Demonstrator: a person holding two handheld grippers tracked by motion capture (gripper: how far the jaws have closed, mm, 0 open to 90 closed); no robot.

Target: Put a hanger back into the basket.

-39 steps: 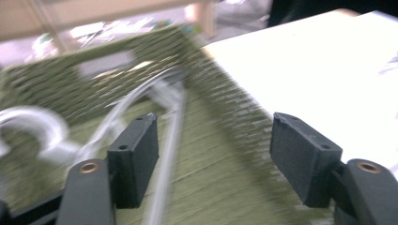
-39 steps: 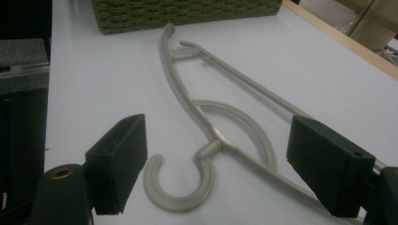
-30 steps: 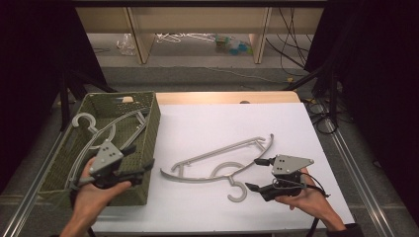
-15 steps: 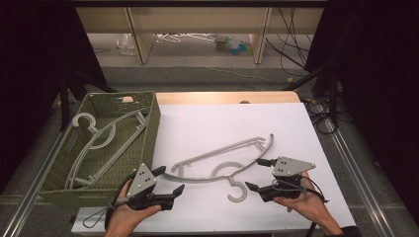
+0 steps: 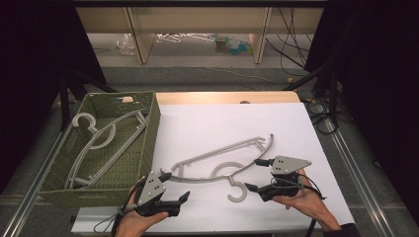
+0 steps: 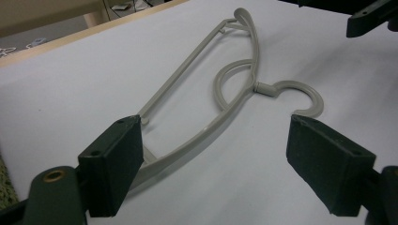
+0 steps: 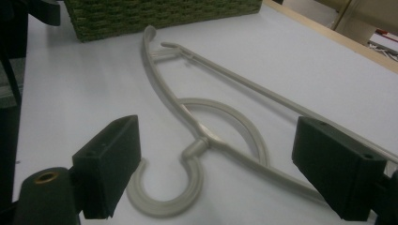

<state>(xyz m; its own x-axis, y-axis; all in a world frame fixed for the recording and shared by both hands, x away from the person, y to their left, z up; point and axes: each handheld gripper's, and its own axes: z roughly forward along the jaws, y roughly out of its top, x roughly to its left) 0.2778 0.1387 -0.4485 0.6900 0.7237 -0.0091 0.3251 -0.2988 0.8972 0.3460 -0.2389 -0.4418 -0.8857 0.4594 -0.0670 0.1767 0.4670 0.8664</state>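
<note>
1. Looking down from the high view, one grey plastic hanger (image 5: 225,165) lies flat on the white worktop (image 5: 222,123), at about six o'clock of its middle, hook toward the near edge. A second grey hanger (image 5: 101,143) lies inside the single green woven basket (image 5: 148,136), which stands at nine o'clock on the worktop. The left gripper (image 5: 173,190) is at seven o'clock, its jaws spread apart with nothing between them, just beside the hanger's left end. The right gripper (image 5: 258,174) is at five o'clock, jaws likewise wide apart and empty, near the hanger's right end. That makes two hangers, one basket, two grippers. No brand, label or writing can be read on any of them.

2. Seen from the left gripper view, the two black jaws stand wide apart; the hanger (image 6: 225,93) lies between and beyond them, its near end just beside the left-hand jaw. Whether they touch cannot be told.

3. Seen from the right gripper view, the jaws are wide apart, the hanger's hook (image 7: 169,187) lies between them on the worktop, and the basket (image 7: 155,16) stands at twelve o'clock.
</note>
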